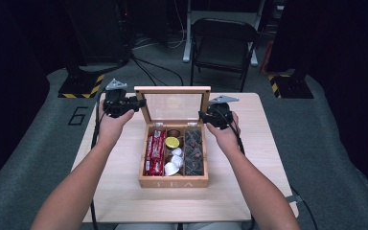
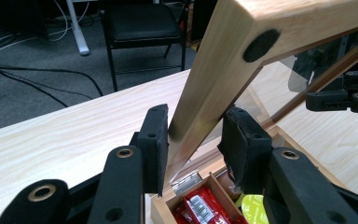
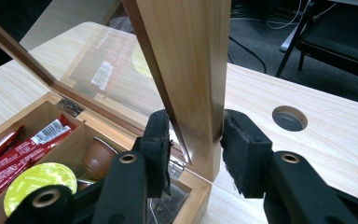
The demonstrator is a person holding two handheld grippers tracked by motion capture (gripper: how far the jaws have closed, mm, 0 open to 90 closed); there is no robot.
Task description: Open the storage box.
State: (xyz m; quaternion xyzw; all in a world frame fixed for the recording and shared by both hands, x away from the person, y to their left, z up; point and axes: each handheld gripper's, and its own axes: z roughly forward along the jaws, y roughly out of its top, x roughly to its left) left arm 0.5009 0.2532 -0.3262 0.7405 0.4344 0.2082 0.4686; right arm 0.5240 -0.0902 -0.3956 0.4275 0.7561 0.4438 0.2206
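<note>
A wooden tea box [image 1: 173, 181] stands near the middle of the desk [image 1: 124, 201], a little closer to the near edge, with its glass-paned lid [image 1: 172, 89] raised upright at the far side. The left gripper [image 1: 136, 102] is clamped on the lid's left frame rail; in the left gripper view [image 2: 193, 140] its two black pads press either side of the pale wood just above the hinge [image 2: 186, 181]. The right gripper [image 1: 203, 116] holds the lid's right frame rail the same way, and in the right gripper view [image 3: 193, 140] the pads sit against both faces of the rail low down, close to the box's back corner.

Inside the box, the left compartment holds red packets [image 1: 155, 152], the middle one a yellow-topped capsule [image 1: 172, 142], a brown capsule [image 1: 174, 132] and some white capsules [image 1: 172, 165], and the right one dark wrapped pieces [image 1: 194, 151] that may be tea bags, though they are too small to be sure of. A round hole [image 3: 289, 117] is cut in the desk near its right far corner. A black folding chair [image 1: 223, 45] stands on the floor beyond the far edge.
</note>
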